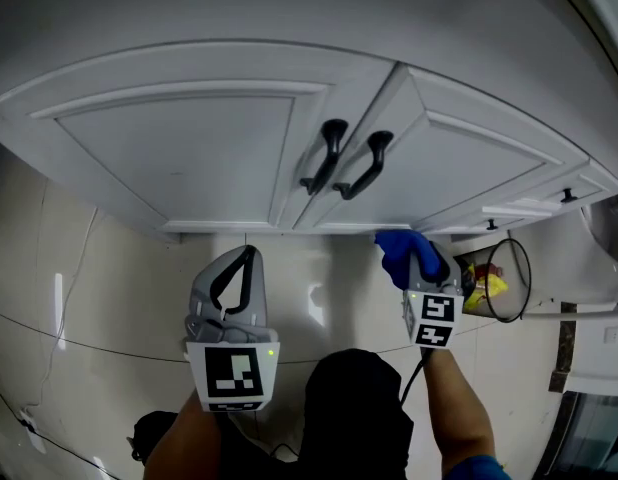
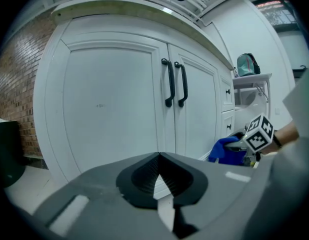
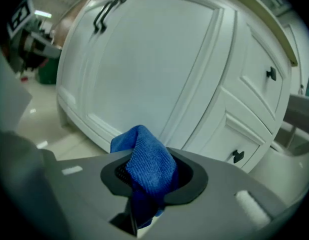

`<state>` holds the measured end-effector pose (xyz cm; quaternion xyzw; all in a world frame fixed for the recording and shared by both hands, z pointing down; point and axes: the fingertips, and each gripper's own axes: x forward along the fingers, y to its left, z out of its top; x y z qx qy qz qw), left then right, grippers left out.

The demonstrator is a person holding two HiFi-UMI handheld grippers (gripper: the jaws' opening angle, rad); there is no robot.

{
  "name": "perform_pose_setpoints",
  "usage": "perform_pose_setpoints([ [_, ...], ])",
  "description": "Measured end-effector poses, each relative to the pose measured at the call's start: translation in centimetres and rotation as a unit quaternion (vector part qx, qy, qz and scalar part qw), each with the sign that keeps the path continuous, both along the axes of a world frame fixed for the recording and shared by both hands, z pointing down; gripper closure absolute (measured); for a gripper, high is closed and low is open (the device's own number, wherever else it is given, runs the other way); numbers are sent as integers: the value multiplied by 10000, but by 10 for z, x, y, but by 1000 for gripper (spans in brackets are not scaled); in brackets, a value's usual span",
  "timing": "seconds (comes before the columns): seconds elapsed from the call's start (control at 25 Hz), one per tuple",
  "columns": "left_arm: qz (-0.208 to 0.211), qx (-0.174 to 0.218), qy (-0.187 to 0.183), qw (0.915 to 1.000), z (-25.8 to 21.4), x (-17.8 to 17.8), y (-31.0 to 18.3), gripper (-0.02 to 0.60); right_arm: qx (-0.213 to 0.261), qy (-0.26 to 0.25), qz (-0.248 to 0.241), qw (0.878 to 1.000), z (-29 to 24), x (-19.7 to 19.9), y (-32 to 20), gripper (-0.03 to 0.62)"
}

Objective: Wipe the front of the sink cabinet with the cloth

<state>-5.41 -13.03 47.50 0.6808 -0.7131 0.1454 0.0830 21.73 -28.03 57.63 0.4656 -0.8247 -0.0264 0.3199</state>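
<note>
- A white sink cabinet (image 1: 189,148) fills the top of the head view, seen from steeply above. It has two panelled doors that meet in the middle.
- Two curved black door handles (image 1: 324,158) stand side by side, one on each door, just either side of the seam.
- The right tongs (image 1: 414,258) are clamped on a blue cloth (image 1: 397,248), held low in front of the right-hand door, near its bottom edge.
- In the right gripper view, the blue cloth (image 3: 147,159) is bunched between the right tongs (image 3: 144,174) and folds up and over to the left, above the tips. The cabinet front (image 3: 154,69) lies close ahead. Whether the cloth touches it cannot be told.
- The left tongs (image 1: 247,258) hang to the left of the right tongs, below the left-hand door and apart from it.
- In the left gripper view, the left tongs (image 2: 159,159) are drawn together at the tips with nothing between them. They face the left door (image 2: 109,104), with the blue cloth (image 2: 227,151) visible low on the right.
- Small black drawer knobs (image 3: 271,74) sit on the white drawers to the right of the doors.
- A black wire wastebasket (image 1: 504,278) stands on the floor just right of the right tongs, with something yellow inside.
- The floor (image 1: 109,288) is pale, glossy tile.
- A brick wall (image 2: 19,84) shows to the left of the cabinet in the left gripper view.
</note>
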Motion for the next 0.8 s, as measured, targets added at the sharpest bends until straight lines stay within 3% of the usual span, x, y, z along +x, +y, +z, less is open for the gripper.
perform_pose_setpoints([
  [0.12,-59,22,301,9995,-9,0,7,575,-105,-786,-98,9968,-47,-23,30,480],
  [0.32,-179,-487,1200,9914,11,0,40,575,-120,-1197,-450,9917,-120,-69,67,480],
  [0.44,-434,-899,1761,9793,10,-3,82,575,-314,-1122,-809,9899,-157,-89,95,480],
  [0.56,-536,-813,2453,9645,-40,-5,112,575,-552,-1074,-966,9880,-195,-96,119,480],
  [0.64,-653,-675,2486,9640,-82,-10,128,575,-666,-1090,-1006,9867,-226,-96,132,480],
  [0.8,-896,-566,2175,9703,-166,-13,157,575,-768,-1209,-1134,9832,-304,-90,153,482],
])
